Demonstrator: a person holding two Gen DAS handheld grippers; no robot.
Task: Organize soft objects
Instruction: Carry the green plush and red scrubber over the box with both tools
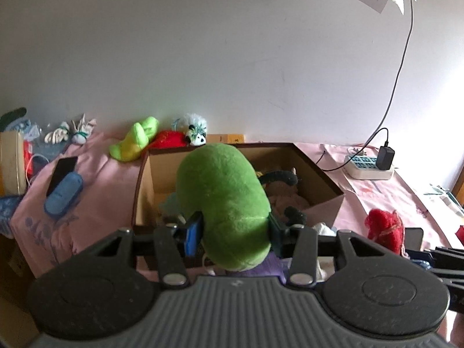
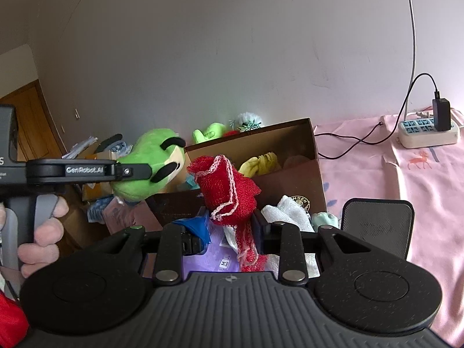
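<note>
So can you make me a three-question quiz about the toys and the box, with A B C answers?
1. Where is the white power strip?
A. On the pink cloth
B. In the cardboard box
C. On the wall

2. What colour is the plush toy in the left gripper?
A. Red
B. Green
C. Blue

3. What is the right gripper doing?
A. Standing open and empty
B. Clamping the red knitted piece
C. Gripping a phone

Answers: 1 A, it lies on the pink cloth beside the cardboard box. 2 B, green fur bulges between its pads. 3 B, red mesh with a pink cord sits pinched between its pads.
</note>
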